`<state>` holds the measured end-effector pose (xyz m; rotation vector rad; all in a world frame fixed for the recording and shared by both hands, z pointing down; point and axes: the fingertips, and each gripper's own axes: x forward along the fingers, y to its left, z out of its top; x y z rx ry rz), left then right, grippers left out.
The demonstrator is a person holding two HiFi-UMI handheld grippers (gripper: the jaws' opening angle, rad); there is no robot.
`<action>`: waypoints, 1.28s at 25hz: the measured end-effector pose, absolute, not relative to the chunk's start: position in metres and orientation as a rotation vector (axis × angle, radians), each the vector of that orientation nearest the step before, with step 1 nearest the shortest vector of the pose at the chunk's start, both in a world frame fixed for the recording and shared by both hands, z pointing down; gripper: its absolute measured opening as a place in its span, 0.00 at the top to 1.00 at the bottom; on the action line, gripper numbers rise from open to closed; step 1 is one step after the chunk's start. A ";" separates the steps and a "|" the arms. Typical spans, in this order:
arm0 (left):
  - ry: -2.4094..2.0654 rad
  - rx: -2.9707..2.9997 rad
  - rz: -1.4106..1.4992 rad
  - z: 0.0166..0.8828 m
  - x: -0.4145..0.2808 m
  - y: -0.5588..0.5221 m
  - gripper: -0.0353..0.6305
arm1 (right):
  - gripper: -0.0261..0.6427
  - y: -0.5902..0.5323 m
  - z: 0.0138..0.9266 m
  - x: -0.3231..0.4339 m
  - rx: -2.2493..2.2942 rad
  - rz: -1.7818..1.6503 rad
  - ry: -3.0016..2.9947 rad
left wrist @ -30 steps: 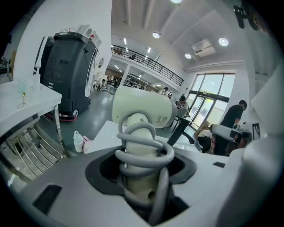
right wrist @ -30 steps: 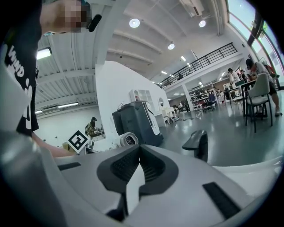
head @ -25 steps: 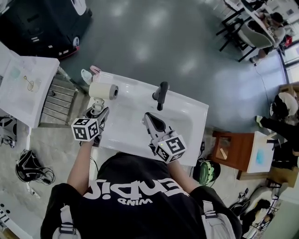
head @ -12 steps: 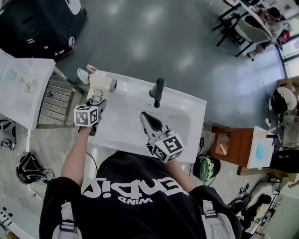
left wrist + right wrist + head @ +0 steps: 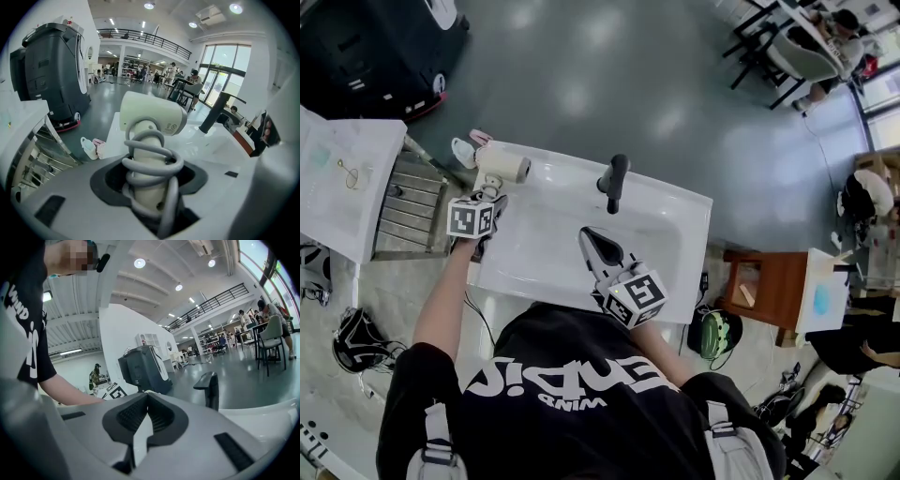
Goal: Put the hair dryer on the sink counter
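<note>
View from my remote station. The hair dryer (image 5: 151, 115) is cream-white, with a short barrel lying crosswise atop an upright handle. A grey cord (image 5: 152, 161) is coiled in several loops round that handle. My left tongs (image 5: 150, 192) are clamped on the cord-wrapped handle, barrel uppermost.

In the head view the dryer sits over the rear left corner of the white sink tabletop (image 5: 675, 211), left of the black faucet (image 5: 614, 180) and outside the basin (image 5: 567, 239). I cannot tell whether the dryer's base touches the tabletop, because the handle's lower end is lost between the tongs. The small grey print on the barrel's side is too fine to read.

My right tongs (image 5: 146, 401) are closed tip to tip with nothing between them. They are held above the basin's near side, well apart from the dryer.
</note>
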<state>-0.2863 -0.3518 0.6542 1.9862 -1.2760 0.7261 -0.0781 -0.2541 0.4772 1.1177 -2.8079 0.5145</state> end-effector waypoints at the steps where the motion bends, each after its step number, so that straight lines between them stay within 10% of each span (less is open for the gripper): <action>1: -1.275 1.982 0.732 0.656 -0.287 -0.353 0.57 | 0.93 -0.254 0.477 -0.079 1.117 0.515 -2.808; 32: -1.260 1.932 0.852 0.675 -0.286 -0.374 0.57 | 0.93 -0.252 0.483 -0.072 1.136 0.543 -2.785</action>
